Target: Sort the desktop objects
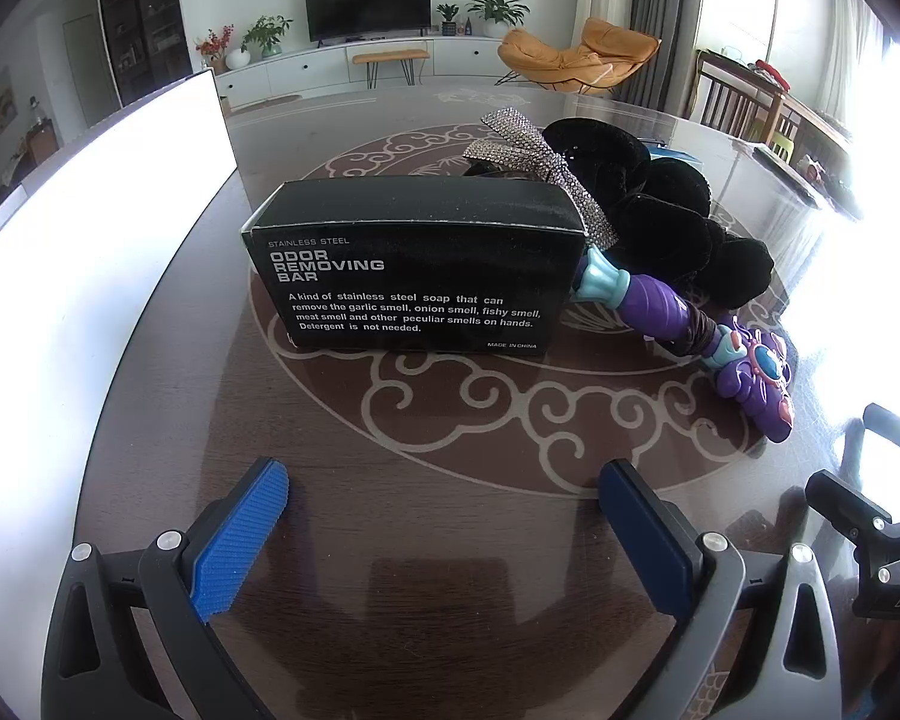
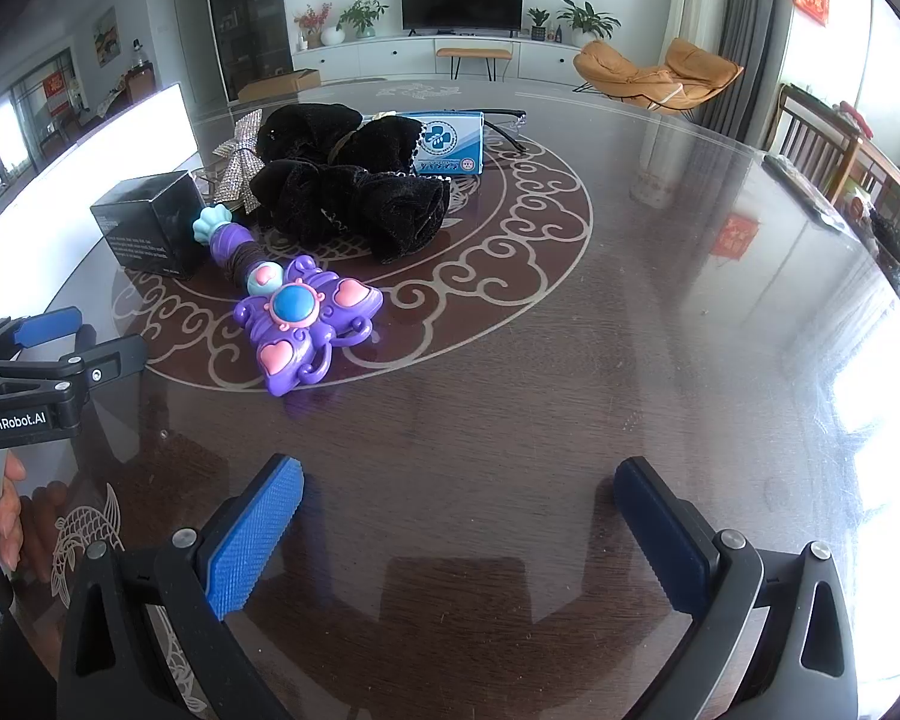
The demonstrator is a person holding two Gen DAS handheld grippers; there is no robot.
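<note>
A black box labelled odor removing bar stands on the dark patterned table, straight ahead of my left gripper, which is open and empty. Behind and right of the box lie black velvet scrunchies, a rhinestone bow and a purple toy wand. In the right wrist view the wand lies ahead and left of my right gripper, open with nothing between its fingers. The box, scrunchies, a blue packet and glasses lie farther back.
A bright white panel stands along the table's left side. The left gripper's body and a person's hand show at the left edge of the right wrist view. Chairs line the table's far right.
</note>
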